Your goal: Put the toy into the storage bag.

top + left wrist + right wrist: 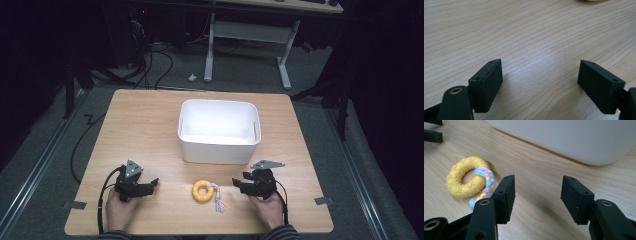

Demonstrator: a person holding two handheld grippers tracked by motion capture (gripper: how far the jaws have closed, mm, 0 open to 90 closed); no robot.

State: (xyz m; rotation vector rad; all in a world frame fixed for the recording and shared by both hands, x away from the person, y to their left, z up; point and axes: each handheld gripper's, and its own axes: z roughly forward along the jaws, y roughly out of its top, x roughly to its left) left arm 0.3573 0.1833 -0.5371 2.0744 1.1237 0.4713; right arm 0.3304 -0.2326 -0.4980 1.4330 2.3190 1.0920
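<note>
A yellow knobbly ring toy (201, 191) with a pastel braided rope (218, 198) tied through it lies on the wooden table near the front edge. In the right gripper view the ring toy (459, 182) lies just left of the jaws. My right gripper (236, 184) rests to the toy's right, pointing left at it, open, with bare wood between its jaws (537, 195). To the toy's left, my left gripper (152, 185) rests on the table and points right. It is open wide over bare wood (540, 77).
A white plastic bin (219, 131) stands behind the toy at the table's middle; its wall (574, 137) rises close beyond the right gripper. Grey tape tabs (323, 201) mark the table's side edges. Desk legs (284, 70) and cables sit on the floor beyond.
</note>
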